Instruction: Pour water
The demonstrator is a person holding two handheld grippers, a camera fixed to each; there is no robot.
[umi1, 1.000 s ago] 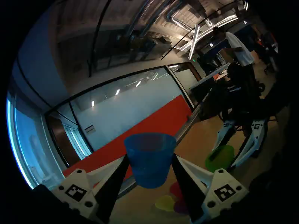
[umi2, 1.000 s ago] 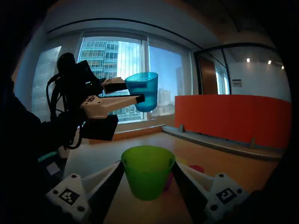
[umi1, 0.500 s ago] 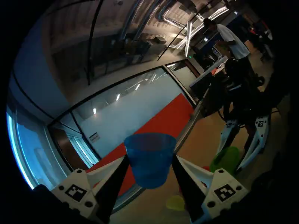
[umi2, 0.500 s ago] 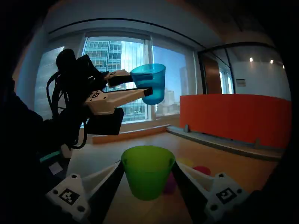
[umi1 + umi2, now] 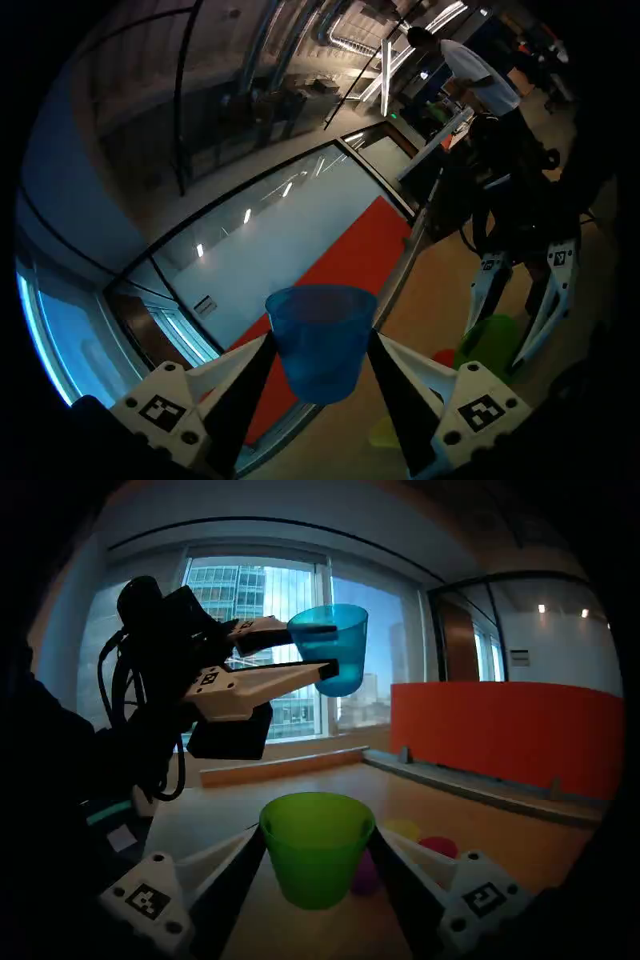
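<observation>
Left gripper (image 5: pixel 320 336) clamps a translucent blue plastic cup (image 5: pixel 322 356) mid-wall; right gripper (image 5: pixel 317 836), a translucent green plastic cup (image 5: pixel 318 868). Both seem light, squeezable.

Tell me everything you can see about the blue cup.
The blue cup is translucent plastic by its look, tapered, wider at its open rim than at its base. It is in the air, mouth up and close to upright, clamped at its sides between the two fingers of the left gripper. Nothing else touches it. It sits higher than the green cup. Whether it holds water cannot be told.
</observation>
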